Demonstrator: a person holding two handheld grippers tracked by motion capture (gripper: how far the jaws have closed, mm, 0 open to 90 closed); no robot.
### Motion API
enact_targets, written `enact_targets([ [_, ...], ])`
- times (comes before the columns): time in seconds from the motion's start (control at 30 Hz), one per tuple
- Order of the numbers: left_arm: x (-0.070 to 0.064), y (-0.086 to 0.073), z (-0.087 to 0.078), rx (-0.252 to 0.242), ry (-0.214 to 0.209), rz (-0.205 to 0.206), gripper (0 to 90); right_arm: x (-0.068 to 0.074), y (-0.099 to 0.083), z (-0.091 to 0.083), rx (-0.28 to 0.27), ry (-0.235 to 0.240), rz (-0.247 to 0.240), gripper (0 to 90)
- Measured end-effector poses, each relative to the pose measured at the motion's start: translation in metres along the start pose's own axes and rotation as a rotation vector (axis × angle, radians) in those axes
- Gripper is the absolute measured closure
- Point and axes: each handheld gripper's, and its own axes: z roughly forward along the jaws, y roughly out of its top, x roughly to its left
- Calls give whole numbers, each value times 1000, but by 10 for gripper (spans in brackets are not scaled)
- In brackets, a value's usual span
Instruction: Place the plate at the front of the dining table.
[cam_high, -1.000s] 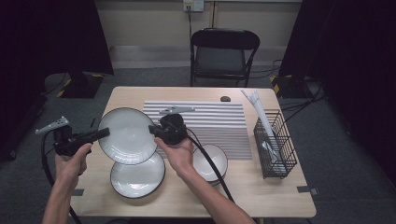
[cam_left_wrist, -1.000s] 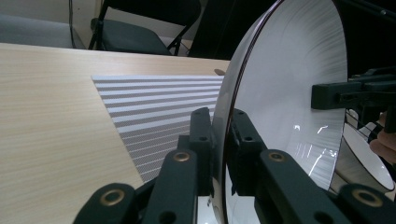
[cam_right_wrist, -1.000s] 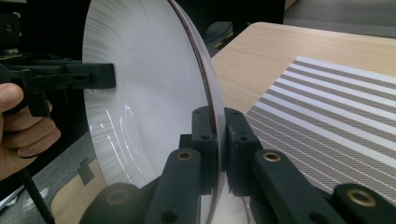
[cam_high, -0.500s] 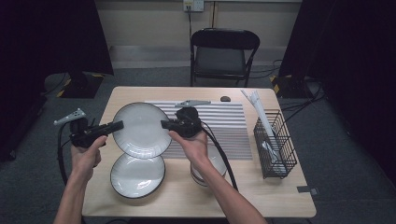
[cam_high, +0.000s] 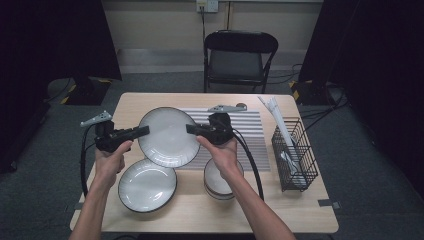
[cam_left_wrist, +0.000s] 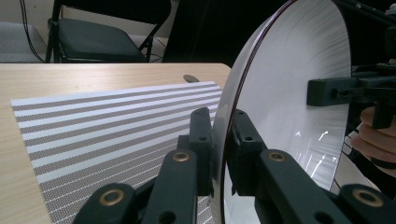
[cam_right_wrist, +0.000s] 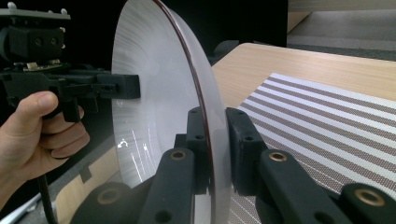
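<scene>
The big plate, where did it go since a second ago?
Both grippers, left and right, carried the big plate away from the person and toward the striped mat, each clamped on an opposite rim. The second plate, the bowls and the wire basket stayed put.

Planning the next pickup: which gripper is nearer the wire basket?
Right. The right gripper is mid-table, closer to the wire basket; the left gripper is beyond the held plate.
</scene>
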Motion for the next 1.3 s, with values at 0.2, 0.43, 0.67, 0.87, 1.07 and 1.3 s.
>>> enact_targets([
  [0.2,1,4,7,13,-1,6,821,-7,-1,-1,16,1,8,812],
  [0.43,0,10,14,21,9,30,822,-16,-1,-1,69,6,7,819],
  [0.67,4,6,28,34,-5,15,824,-24,0,-4,73,-20,6,823],
  [0.87,8,5,38,34,-16,-11,824,-32,3,-6,71,-37,11,822],
  [1.07,8,4,44,40,-13,-13,825,-37,4,-6,45,-44,27,817],
  [1.3,12,4,52,46,-16,-20,820,-40,11,-5,77,-67,6,821],
])
